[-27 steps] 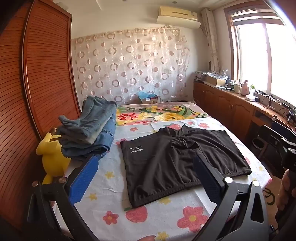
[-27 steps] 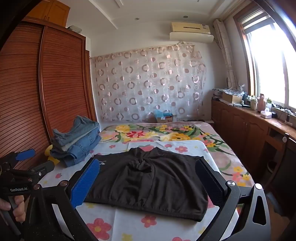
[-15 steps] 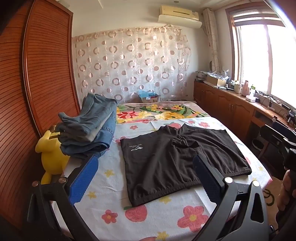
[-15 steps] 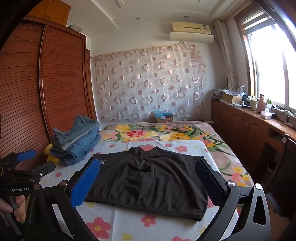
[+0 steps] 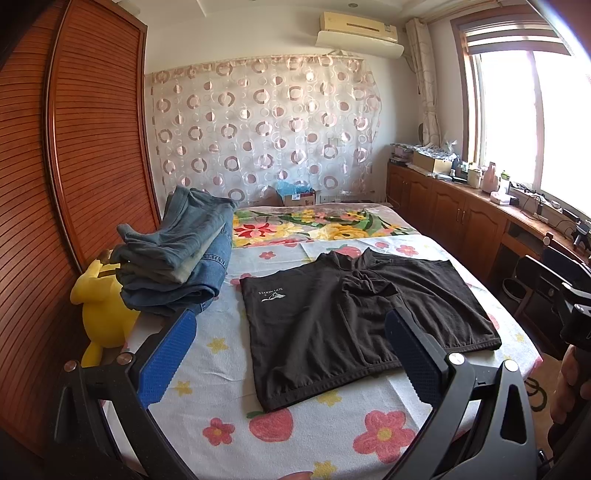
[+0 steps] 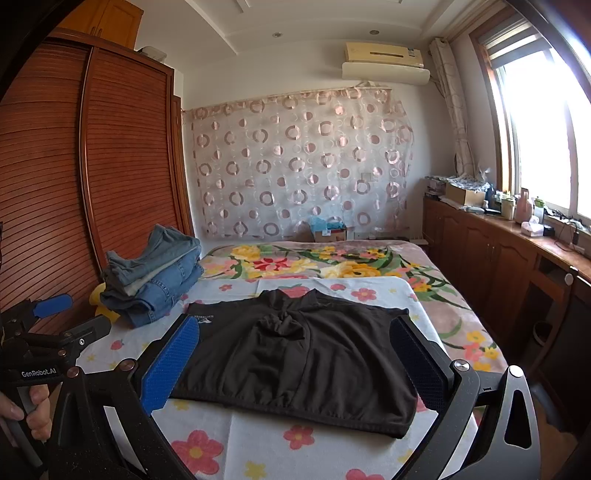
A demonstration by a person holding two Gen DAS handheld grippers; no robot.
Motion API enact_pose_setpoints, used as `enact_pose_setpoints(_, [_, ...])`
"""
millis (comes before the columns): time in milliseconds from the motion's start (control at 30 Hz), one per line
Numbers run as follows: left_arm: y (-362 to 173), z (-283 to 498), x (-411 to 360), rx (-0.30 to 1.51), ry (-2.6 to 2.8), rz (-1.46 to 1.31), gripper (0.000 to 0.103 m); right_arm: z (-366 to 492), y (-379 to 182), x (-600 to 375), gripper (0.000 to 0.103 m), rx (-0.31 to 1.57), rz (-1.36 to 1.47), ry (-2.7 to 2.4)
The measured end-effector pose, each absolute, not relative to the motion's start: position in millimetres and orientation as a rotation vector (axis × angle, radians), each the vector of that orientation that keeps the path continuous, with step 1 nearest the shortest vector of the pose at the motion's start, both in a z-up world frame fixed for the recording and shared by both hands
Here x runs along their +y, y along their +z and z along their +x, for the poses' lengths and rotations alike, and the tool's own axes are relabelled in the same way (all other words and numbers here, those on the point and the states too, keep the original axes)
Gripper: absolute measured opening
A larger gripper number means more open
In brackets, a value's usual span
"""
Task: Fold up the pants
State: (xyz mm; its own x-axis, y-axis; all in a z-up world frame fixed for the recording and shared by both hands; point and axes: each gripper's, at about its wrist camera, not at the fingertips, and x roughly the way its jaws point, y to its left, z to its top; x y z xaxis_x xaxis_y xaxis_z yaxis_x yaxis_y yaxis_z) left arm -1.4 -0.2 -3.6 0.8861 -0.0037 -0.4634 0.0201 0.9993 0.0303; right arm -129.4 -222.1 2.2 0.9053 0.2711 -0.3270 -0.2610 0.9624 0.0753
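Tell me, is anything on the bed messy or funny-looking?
Mostly tidy. The black pants lie flat, but the cloth bunches into a lump near their middle. The jeans pile leans over a yellow toy.

This is a bedroom in a home. A bed (image 5: 207,373) under a flower-print sheet fills the middle. Left of the bed stands a louvred wooden wardrobe (image 5: 92,140). Behind the bed hangs a circle-patterned curtain (image 5: 266,125), with a wall air conditioner (image 5: 358,31) above it. Right of the bed, low wooden cabinets (image 6: 491,258) run under a bright window (image 6: 543,122), their top cluttered with bottles and boxes. A stack of folded jeans (image 5: 177,258) and a yellow plush toy (image 5: 101,314) lie at the bed's left edge.
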Motion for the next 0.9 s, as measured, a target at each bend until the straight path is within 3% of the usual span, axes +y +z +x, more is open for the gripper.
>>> enact_pose_setpoints(900, [-2.8,-1.8,0.5,0.476,-0.013,0.034,0.102,-130.8,2.4,-220.7,0.103,0.338,0.026,0.278])
